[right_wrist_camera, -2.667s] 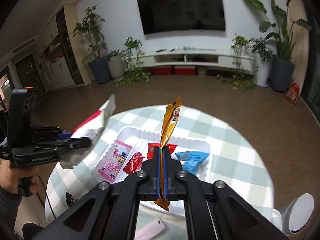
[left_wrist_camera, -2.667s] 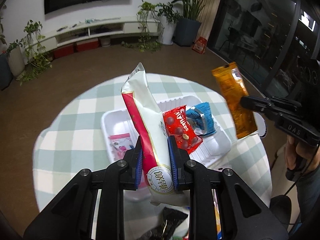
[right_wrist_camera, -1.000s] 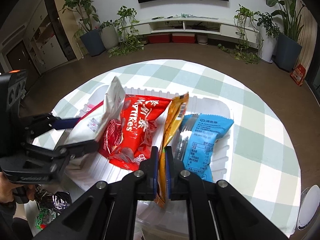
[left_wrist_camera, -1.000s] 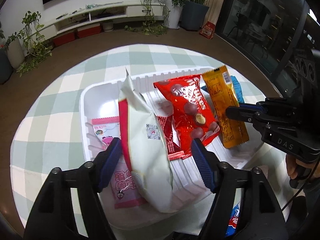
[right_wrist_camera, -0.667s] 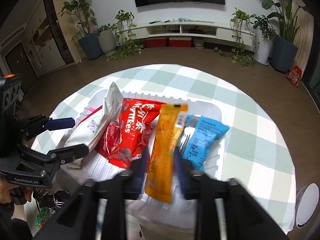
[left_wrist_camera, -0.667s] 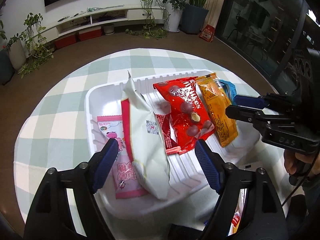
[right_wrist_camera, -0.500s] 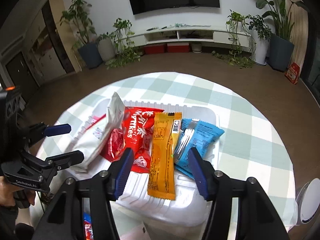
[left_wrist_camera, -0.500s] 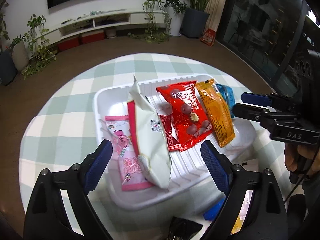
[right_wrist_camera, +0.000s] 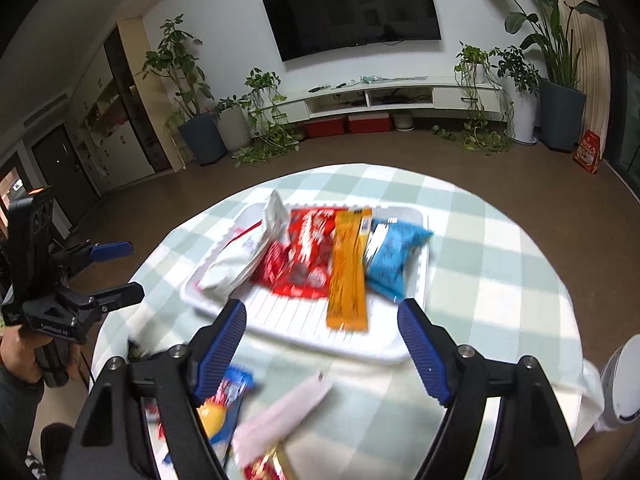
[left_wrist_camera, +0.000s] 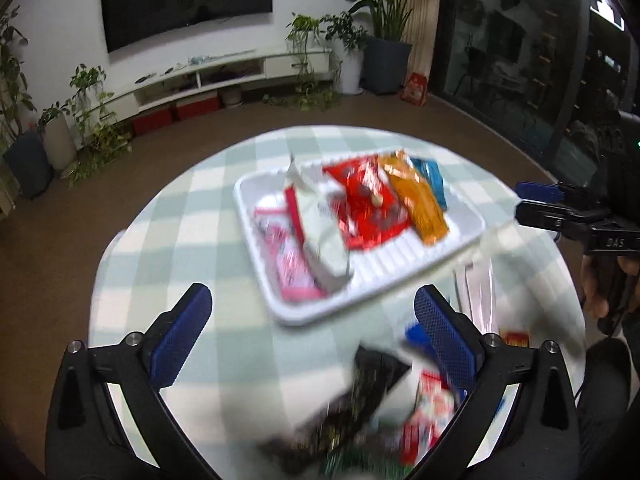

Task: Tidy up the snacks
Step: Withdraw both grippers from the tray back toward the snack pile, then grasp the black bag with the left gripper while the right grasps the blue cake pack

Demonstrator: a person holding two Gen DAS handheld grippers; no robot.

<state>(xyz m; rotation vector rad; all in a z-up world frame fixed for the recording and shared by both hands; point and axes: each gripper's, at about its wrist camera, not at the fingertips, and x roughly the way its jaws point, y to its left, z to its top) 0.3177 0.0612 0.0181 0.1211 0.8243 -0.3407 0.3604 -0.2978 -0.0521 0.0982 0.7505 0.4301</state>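
Closest to the cameras are the two claws. The left gripper (left_wrist_camera: pixel 308 320) is wide open, with its blue pads far apart and nothing between them. The right gripper (right_wrist_camera: pixel 322 342) is wide open too, and it holds nothing.

Just under the claws, on the near part of the round table (right_wrist_camera: pixel 492 264), lie loose snacks. They are blurry. Under the left claw there is a black packet (left_wrist_camera: pixel 360 392) and a red and white packet (left_wrist_camera: pixel 430 412). Under the right claw there is a pale pink packet (right_wrist_camera: pixel 284 416) and a small blue and yellow packet (right_wrist_camera: pixel 226 396). A clear wrapper (left_wrist_camera: pixel 478 292) lies near the tray's right corner in the left view.

A little farther, in the middle of the green and white checked table, sits the white tray (right_wrist_camera: pixel 348 346). The snacks lie in it side by side. From left to right in the right view there is a white bag (right_wrist_camera: pixel 244 256), a red bag (right_wrist_camera: pixel 306 258), a long orange packet (right_wrist_camera: pixel 348 276) and a blue packet (right_wrist_camera: pixel 390 252). The left view also shows a pink packet (left_wrist_camera: pixel 288 260) at the left end, just beside the white bag (left_wrist_camera: pixel 320 236). The red bag lies partly over a smaller red packet.

Far behind the table there is a brown floor, a low white shelf (right_wrist_camera: pixel 384 96), green plants (right_wrist_camera: pixel 180 64) in pots and a dark TV (right_wrist_camera: pixel 352 8) on the white wall.
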